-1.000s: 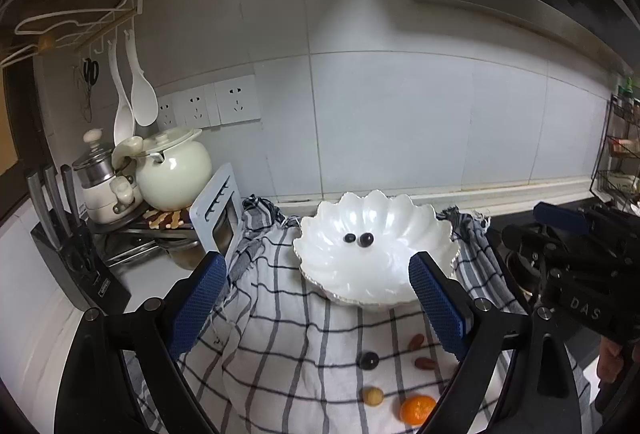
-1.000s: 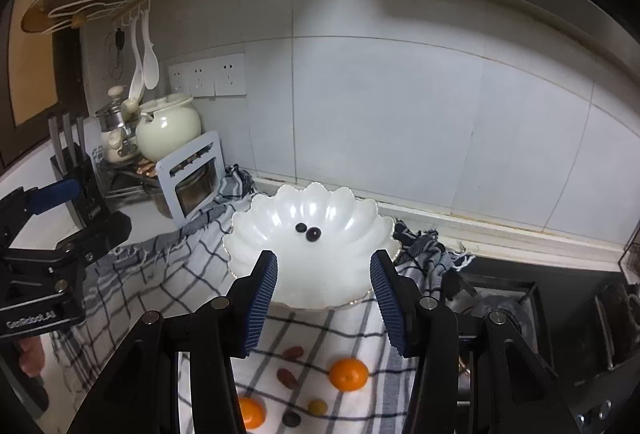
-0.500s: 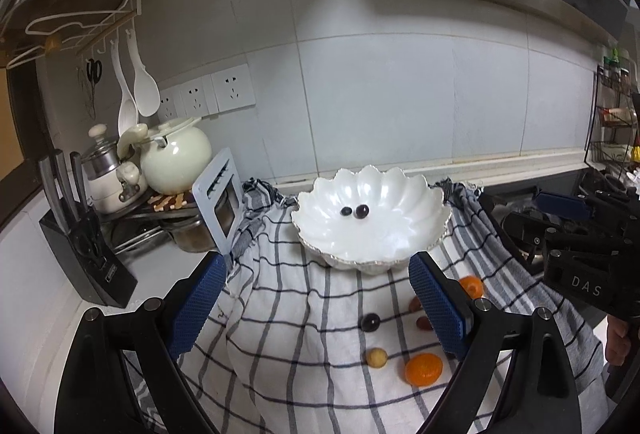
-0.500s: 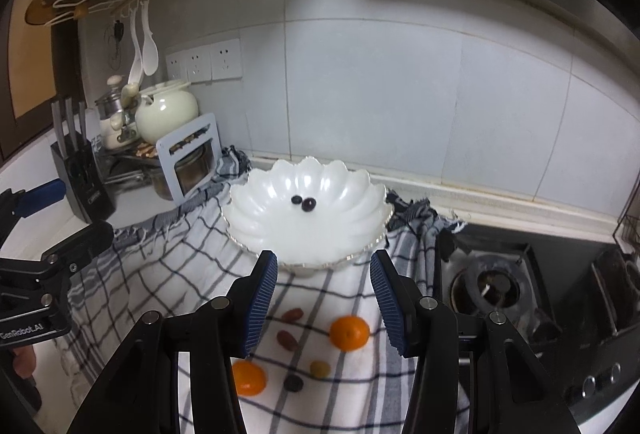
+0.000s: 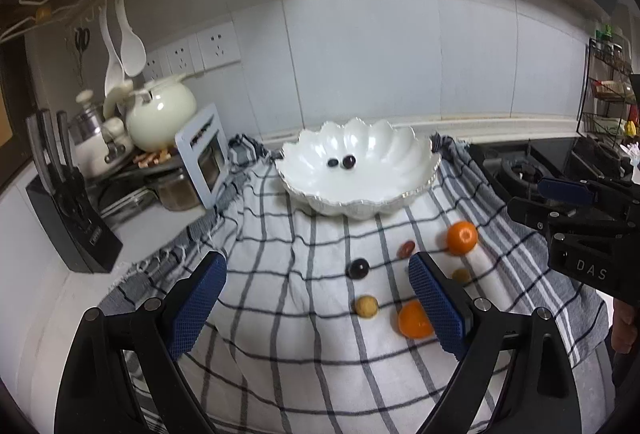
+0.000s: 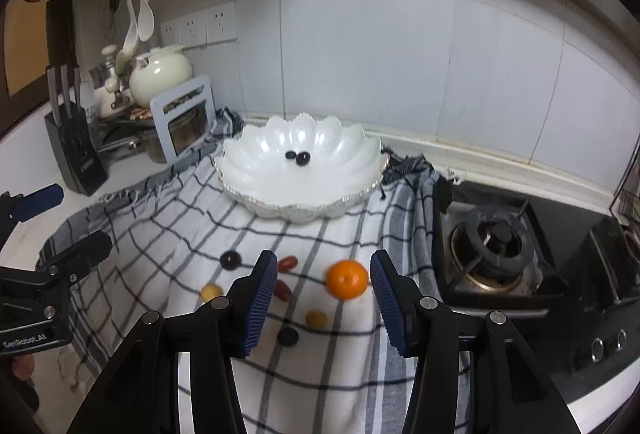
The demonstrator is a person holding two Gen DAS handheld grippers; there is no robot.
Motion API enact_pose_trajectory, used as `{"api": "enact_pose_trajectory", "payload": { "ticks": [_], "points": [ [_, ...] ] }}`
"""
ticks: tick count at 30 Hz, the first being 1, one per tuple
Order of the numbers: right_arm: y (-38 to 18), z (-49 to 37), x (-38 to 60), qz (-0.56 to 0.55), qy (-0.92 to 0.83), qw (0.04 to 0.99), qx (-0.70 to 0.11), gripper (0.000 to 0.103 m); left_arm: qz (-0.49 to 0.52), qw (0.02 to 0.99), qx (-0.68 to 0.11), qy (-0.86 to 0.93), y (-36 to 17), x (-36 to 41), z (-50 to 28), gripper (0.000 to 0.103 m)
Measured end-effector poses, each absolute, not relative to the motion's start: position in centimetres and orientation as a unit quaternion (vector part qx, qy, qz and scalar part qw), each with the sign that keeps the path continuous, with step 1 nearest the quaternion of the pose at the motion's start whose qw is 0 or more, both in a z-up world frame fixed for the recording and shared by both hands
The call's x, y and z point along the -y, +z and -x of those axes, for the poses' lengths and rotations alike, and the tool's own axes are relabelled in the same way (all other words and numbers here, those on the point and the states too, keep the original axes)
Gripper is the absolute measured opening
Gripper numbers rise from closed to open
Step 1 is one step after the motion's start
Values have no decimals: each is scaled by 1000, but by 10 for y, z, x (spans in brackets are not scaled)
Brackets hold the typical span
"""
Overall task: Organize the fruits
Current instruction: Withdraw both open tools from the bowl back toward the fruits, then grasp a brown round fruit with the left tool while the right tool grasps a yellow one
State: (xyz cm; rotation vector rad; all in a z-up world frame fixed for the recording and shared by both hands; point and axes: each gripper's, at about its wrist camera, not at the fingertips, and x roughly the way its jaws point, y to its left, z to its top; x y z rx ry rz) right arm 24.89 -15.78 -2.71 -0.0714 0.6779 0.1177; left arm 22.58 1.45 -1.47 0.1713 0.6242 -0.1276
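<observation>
Right wrist view — tangerine just beyond right tool, jaws apart, empty.

Dim, cool indoor light. Soft glare on white bowl and wall tiles. Faint shadows beside fruit on checked cloth. Strong fisheye bending, black vignette at corners. Focus mostly sharp, edges slightly soft.

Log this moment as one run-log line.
left gripper: open, empty | right gripper: open, empty, near orange | bowl: two dark fruits inside | remaining fruit loose on checked cloth
</observation>
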Motion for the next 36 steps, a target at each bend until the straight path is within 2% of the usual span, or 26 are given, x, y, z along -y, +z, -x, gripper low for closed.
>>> {"api": "enact_pose_trajectory", "payload": {
  "ticks": [17,36],
  "points": [
    [-70,-257,156,36,52,922,-383,50,-97,933,-332,-96,-54,-11,-237,87],
    [-114,-277,155,17,45,912,-408,49,-123,904,-376,-162,-107,-3,-271,64]
  ]
}}
